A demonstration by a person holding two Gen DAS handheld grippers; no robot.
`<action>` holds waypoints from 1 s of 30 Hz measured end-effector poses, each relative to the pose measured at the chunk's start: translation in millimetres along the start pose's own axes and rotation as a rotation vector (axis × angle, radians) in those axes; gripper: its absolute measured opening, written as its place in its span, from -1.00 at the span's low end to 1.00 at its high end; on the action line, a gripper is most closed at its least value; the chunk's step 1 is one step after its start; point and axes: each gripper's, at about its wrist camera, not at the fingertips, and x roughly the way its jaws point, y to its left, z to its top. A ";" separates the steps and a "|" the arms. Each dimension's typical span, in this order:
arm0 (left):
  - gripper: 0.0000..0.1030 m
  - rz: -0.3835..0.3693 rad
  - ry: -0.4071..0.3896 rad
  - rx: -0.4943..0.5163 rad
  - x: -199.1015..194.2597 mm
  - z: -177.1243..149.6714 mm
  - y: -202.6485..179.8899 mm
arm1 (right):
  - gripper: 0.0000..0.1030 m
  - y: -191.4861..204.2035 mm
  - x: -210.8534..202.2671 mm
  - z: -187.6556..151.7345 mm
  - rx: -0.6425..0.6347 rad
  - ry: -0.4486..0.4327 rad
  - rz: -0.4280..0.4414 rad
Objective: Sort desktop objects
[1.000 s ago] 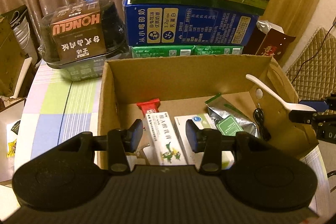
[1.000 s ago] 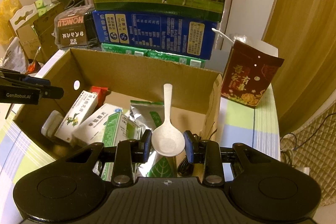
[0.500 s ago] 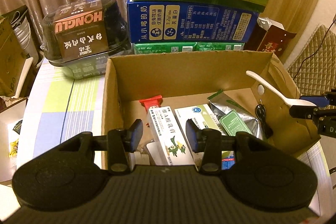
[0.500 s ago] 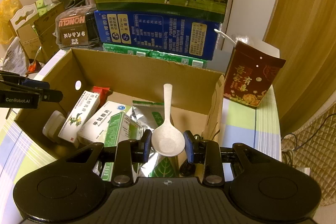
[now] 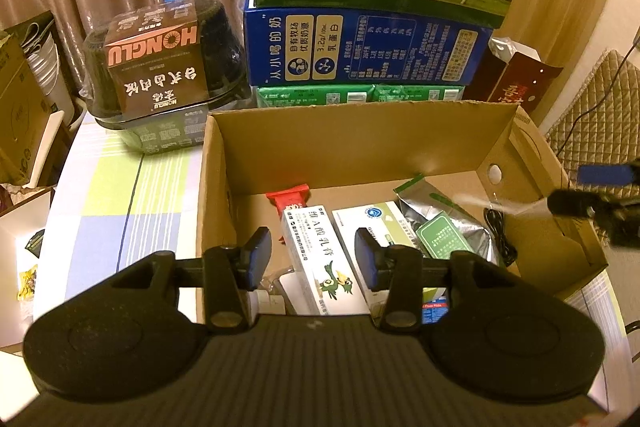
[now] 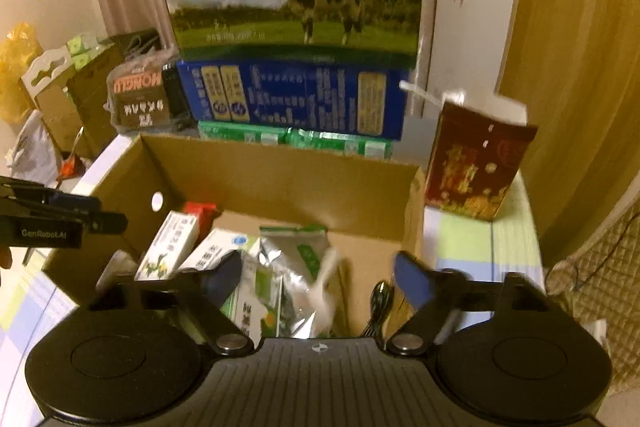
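An open cardboard box [image 5: 352, 143] [image 6: 280, 183] holds medicine boxes [image 5: 320, 259], a red packet [image 5: 290, 199], a silver foil pouch [image 5: 444, 223] [image 6: 296, 259] and a black cable [image 5: 498, 235]. My right gripper [image 6: 320, 277] is open over the box; a blurred white spoon [image 6: 326, 287] is falling between its fingers onto the pouch. In the left wrist view the spoon [image 5: 504, 207] is a pale streak beside the right gripper [image 5: 600, 203]. My left gripper [image 5: 312, 257] is open and empty over the box's near left side.
Stacked milk cartons [image 5: 368, 39] stand behind the box. A black Honglu food container [image 5: 160, 75] sits at the back left on the checked tablecloth [image 5: 120, 207]. A dark red paper bag [image 6: 476, 163] stands right of the box. A quilted chair [image 5: 600, 107] is at far right.
My right gripper has opened and let go of the white spoon, which is dropping into the box. The right view has tilted up. My left gripper has moved slightly forward over the box.
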 end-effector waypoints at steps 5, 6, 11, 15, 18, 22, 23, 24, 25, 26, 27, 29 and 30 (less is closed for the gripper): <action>-0.17 0.005 0.002 -0.003 -0.1 -1.3 0.7 | 0.57 -0.6 -1.7 1.2 0.001 0.003 -0.013; -0.16 0.005 0.003 -0.002 -0.3 -1.8 0.6 | 0.57 -1.3 -1.6 1.0 0.004 0.004 -0.016; 0.00 0.003 0.002 -0.003 -1.7 -3.1 0.7 | 0.57 -4.2 -2.7 0.0 0.015 0.010 -0.016; 0.25 0.006 -0.008 -0.013 -4.3 -3.7 1.2 | 0.57 -4.8 -4.1 -0.6 0.020 0.016 -0.015; 0.46 0.008 -0.014 -0.010 -7.0 -4.7 0.3 | 0.57 -4.5 -5.8 -1.0 0.020 0.019 -0.017; 0.71 0.024 -0.024 -0.010 -13.1 -6.0 -0.5 | 0.57 -3.0 -9.7 -1.5 0.019 0.029 -0.017; 0.78 0.032 -0.028 -0.008 -14.7 -6.5 -0.5 | 0.57 -2.9 -11.0 -1.8 0.020 0.032 -0.016; 0.80 0.037 -0.032 -0.007 -16.9 -7.3 -0.7 | 0.57 -2.6 -12.3 -1.9 0.020 0.037 -0.014; 0.86 0.041 -0.033 -0.009 -18.9 -8.3 -0.4 | 0.57 -2.3 -13.9 -1.9 0.020 0.041 -0.012; 0.92 0.046 -0.035 -0.012 -21.4 -9.8 -0.4 | 0.57 -1.9 -15.4 -1.9 0.021 0.046 -0.012; 0.95 0.049 -0.036 -0.014 -23.6 -11.1 -0.6 | 0.57 -1.6 -17.3 -1.7 0.024 0.053 -0.010; 0.97 0.060 -0.043 -0.015 -29.5 -14.6 -0.8 | 0.57 -0.9 -21.6 -1.6 0.031 0.062 -0.005; 0.97 0.067 -0.047 -0.015 -32.9 -16.5 -0.8 | 0.57 -0.4 -24.0 -1.6 0.033 0.065 -0.005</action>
